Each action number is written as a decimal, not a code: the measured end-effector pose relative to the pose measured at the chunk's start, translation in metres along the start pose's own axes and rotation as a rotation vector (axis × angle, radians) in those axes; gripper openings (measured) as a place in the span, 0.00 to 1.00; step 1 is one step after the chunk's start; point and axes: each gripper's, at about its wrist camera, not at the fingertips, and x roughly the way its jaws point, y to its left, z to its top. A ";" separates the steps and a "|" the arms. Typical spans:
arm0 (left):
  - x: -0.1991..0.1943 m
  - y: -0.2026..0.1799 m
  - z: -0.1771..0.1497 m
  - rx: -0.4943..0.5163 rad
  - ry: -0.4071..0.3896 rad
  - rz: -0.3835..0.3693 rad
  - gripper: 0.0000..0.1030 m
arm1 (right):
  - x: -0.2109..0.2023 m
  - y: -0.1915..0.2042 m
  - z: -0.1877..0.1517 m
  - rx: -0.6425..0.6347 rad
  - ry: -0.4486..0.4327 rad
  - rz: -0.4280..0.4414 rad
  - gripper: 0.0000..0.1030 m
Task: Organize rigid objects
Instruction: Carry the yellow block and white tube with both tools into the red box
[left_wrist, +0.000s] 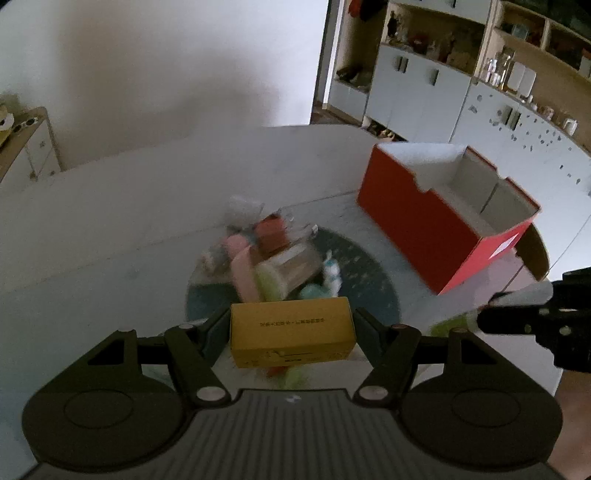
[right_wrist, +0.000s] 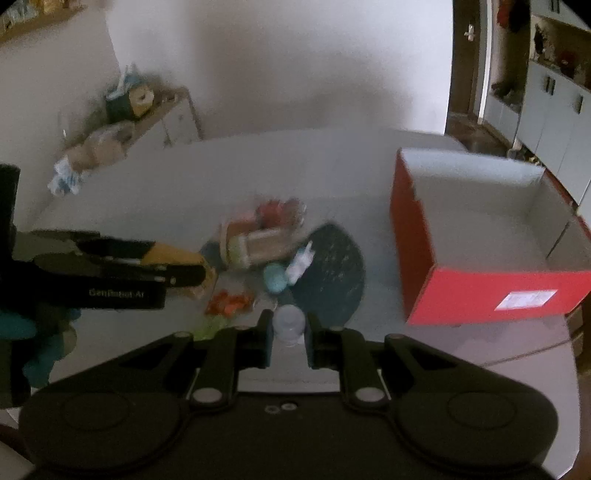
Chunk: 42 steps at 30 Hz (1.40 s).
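My left gripper (left_wrist: 291, 328) is shut on a yellow box (left_wrist: 291, 332) and holds it above the table, short of the pile. It also shows in the right wrist view (right_wrist: 177, 266) at the left. My right gripper (right_wrist: 290, 332) is shut on a small clear bottle (right_wrist: 290, 325); in the left wrist view it shows at the right edge (left_wrist: 517, 310). A pile of small items (left_wrist: 269, 254) lies by a dark round mat (right_wrist: 332, 273). An open red box (left_wrist: 443, 218) with an empty white inside stands at the right (right_wrist: 480, 236).
The white table (left_wrist: 110, 240) ends at a far edge by the wall. Orange and green bits (right_wrist: 229, 302) lie in front of the pile. A low cabinet (right_wrist: 147, 110) with clutter stands at the left, and white cupboards (left_wrist: 424, 92) at the back right.
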 end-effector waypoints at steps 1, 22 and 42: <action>-0.001 -0.004 0.004 0.004 -0.004 -0.005 0.69 | -0.004 -0.005 0.005 0.003 -0.015 0.000 0.16; 0.051 -0.136 0.106 0.142 -0.060 -0.055 0.69 | -0.023 -0.147 0.071 0.014 -0.184 -0.089 0.16; 0.179 -0.231 0.149 0.267 0.086 -0.025 0.69 | 0.041 -0.242 0.073 -0.006 -0.115 -0.186 0.16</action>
